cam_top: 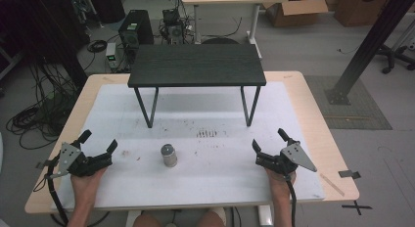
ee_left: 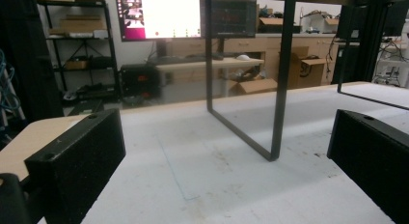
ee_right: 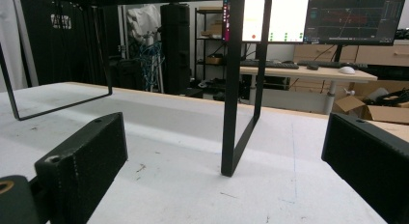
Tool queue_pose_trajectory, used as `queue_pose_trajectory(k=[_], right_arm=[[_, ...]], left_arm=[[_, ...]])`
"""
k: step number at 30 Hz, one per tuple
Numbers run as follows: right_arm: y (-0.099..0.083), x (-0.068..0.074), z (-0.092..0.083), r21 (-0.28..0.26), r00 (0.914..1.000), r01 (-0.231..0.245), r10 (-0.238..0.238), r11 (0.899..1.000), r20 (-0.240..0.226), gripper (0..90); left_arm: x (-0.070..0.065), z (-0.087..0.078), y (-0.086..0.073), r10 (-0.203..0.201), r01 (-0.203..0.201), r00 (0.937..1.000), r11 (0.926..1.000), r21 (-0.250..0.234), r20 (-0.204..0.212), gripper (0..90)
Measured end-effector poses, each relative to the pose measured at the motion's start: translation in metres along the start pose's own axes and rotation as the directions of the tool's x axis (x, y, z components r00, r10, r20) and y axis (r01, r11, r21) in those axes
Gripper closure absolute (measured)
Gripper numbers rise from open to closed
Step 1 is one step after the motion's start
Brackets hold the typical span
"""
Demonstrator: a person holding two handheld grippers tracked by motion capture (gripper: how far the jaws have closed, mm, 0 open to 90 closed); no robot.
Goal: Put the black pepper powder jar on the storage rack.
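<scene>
A small grey cylinder [cam_top: 169,155] stands upright on the white mat [cam_top: 210,173] near the table's front middle. My left gripper [cam_top: 99,140] rests at the front left of the mat, jaws wide open with nothing between them. At the front right lies my right gripper [cam_top: 268,138], also open and empty. Each is a good way from the cylinder, one on either side. In the left gripper view my left gripper [ee_left: 226,156] looks past its two black jaws at a leg of the black shelf [ee_left: 279,89]. The right gripper [ee_right: 222,161] faces the shelf's other leg [ee_right: 234,89].
A low black shelf [cam_top: 196,64] on thin metal legs stands across the back half of the mat. The wooden table edge [cam_top: 337,153] borders the mat. Beyond the table are a desk, cardboard boxes, computers and cables on the floor.
</scene>
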State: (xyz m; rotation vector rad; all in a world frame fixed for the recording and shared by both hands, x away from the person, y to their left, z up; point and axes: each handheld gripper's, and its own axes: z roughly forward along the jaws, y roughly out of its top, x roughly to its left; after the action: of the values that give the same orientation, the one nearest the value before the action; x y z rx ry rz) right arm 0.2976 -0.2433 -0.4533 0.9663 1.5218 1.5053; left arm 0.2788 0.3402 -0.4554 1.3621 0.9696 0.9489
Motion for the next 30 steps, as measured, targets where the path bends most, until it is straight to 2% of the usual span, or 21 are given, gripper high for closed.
queue_pose_trajectory(k=[11,21,30], right_arm=[[0.0000,0.0001,0.0000,-0.001,1.0000,0.001,-0.001,1.000,0.000,2.0],[0.0001,-0.0001,0.0003,0.002,1.0000,0.001,-0.001,1.000,-0.001,2.2],[0.0002,0.0002,0.0003,0.001,1.0000,0.004,-0.004,1.000,-0.002,2.2]], left_arm=[[0.0003,-0.0035,-0.0010,-0.006,0.006,1.0000,0.9992,-0.040,-0.007,0.2],[-0.0008,-0.0012,-0.0003,0.008,-0.008,1.0000,0.9998,-0.016,-0.002,0.2],[-0.0002,0.0007,0.0005,0.002,-0.002,1.0000,1.0000,0.006,-0.003,0.3]])
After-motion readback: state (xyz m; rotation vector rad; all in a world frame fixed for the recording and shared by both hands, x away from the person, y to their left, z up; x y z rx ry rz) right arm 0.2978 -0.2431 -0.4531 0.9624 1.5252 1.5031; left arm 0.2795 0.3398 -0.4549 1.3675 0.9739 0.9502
